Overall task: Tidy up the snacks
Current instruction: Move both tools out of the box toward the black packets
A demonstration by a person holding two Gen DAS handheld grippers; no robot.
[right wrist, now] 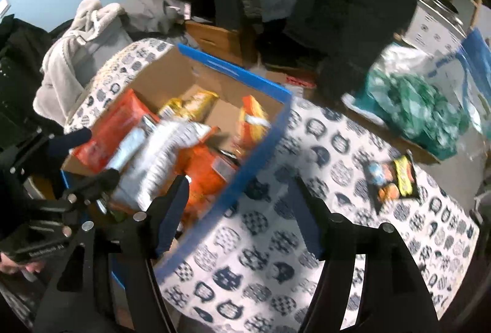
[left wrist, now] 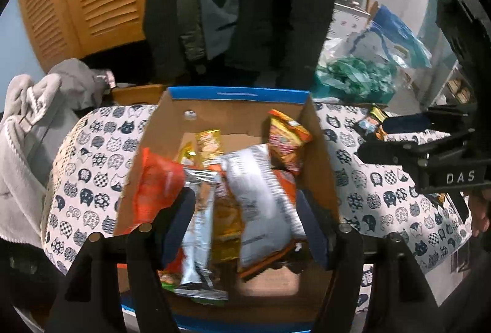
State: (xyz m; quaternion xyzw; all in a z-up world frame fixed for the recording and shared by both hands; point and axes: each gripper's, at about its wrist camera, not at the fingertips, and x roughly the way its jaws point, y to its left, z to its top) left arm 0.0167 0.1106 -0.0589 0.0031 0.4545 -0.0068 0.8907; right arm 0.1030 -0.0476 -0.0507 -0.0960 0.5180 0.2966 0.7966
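Both tools gape empty: the left gripper (left wrist: 245,207) hovers over the snack-filled cardboard box (left wrist: 319,136), the right gripper (right wrist: 236,201) beside it, apparently bound for the stray snack packet (right wrist: 392,179) outside the box.

Both wrist views look down closely, sharing the snack box (left wrist: 319,149) and tablecloth (right wrist: 337,149).

Print on the silver snack packet (left wrist: 260,195), frame centre, is blurred and unreadable. The cardboard box (left wrist: 172,130) has its near wall hidden behind the left gripper's fingers (left wrist: 181,228). Lower left of the right view, motion blur smears the packets (right wrist: 165,149).
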